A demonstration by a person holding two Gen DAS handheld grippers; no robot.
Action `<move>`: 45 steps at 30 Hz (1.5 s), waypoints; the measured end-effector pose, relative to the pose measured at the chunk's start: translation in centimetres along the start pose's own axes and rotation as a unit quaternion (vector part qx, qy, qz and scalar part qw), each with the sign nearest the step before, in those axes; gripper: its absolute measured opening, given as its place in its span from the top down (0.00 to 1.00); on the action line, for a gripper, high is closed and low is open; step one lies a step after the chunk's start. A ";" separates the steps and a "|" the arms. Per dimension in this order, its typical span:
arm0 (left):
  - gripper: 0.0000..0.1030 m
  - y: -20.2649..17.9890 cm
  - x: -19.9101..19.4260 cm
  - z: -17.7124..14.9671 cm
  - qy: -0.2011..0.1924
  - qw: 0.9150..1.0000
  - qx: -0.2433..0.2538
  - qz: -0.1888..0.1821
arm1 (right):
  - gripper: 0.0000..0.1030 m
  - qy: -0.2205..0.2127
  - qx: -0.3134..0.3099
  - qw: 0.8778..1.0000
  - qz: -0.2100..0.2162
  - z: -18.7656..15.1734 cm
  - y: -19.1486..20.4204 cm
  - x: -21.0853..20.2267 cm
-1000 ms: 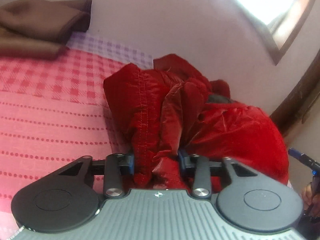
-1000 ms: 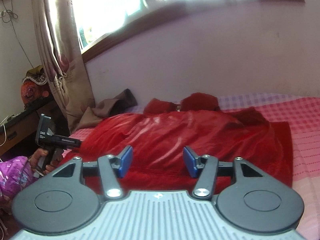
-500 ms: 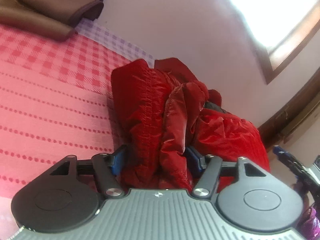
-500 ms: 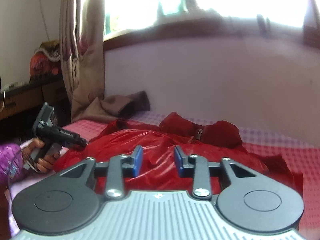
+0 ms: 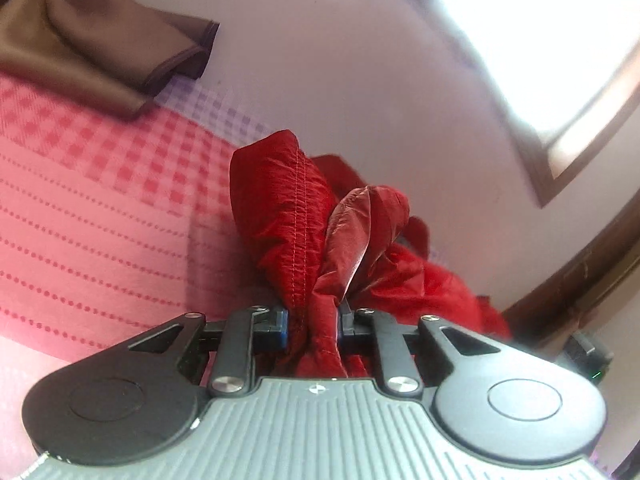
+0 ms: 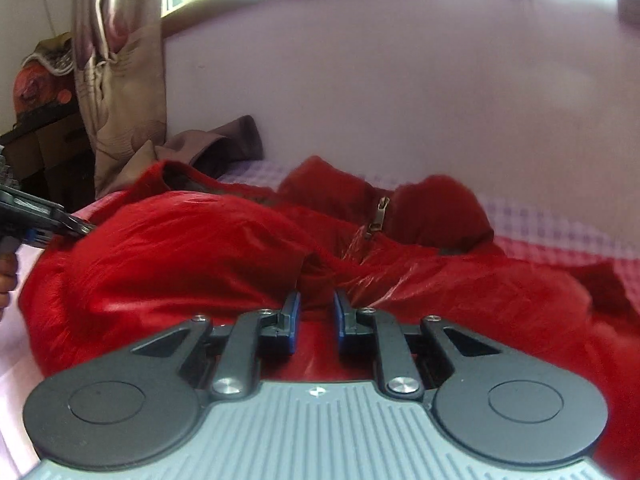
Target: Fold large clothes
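Observation:
A shiny red padded jacket (image 6: pixel 192 264) lies spread on a bed with a pink checked sheet (image 5: pixel 100 208). Its collar and metal zipper pull (image 6: pixel 378 216) sit toward the far wall. My left gripper (image 5: pixel 312 324) is shut on a bunched fold of the red jacket (image 5: pixel 296 216), which stands up between the blue pads. In the right wrist view the left gripper (image 6: pixel 44 220) shows at the jacket's left edge. My right gripper (image 6: pixel 316 312) hangs low over the jacket's middle, jaws narrowly apart with no cloth between them.
A brown cloth (image 5: pixel 92 52) lies at the head of the bed against the pale wall; it also shows in the right wrist view (image 6: pixel 216 148). A patterned curtain (image 6: pixel 120 64) hangs at the left under a bright window. Dark furniture (image 6: pixel 44 140) stands beyond the bed.
My left gripper has closed tighter on the jacket fold and pulled it up. My right gripper has narrowed from wide open and moved lower and closer over the jacket.

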State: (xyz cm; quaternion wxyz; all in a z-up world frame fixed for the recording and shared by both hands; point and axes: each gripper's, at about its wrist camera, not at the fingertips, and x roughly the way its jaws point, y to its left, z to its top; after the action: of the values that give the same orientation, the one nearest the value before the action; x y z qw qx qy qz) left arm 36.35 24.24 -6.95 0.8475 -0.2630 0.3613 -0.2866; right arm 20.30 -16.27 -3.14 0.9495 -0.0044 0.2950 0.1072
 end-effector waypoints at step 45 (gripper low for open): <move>0.66 -30.9 11.0 -12.5 -0.065 0.981 0.181 0.003 | 0.81 -0.118 0.431 0.871 0.204 -9.0 -20.4 -12.7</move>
State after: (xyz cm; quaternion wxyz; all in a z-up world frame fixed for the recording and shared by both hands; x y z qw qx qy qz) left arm 23.98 -7.70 0.63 0.9038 -0.1218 0.2481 -0.3267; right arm 9.26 -39.40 -4.57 0.8418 0.4783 0.1919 0.1606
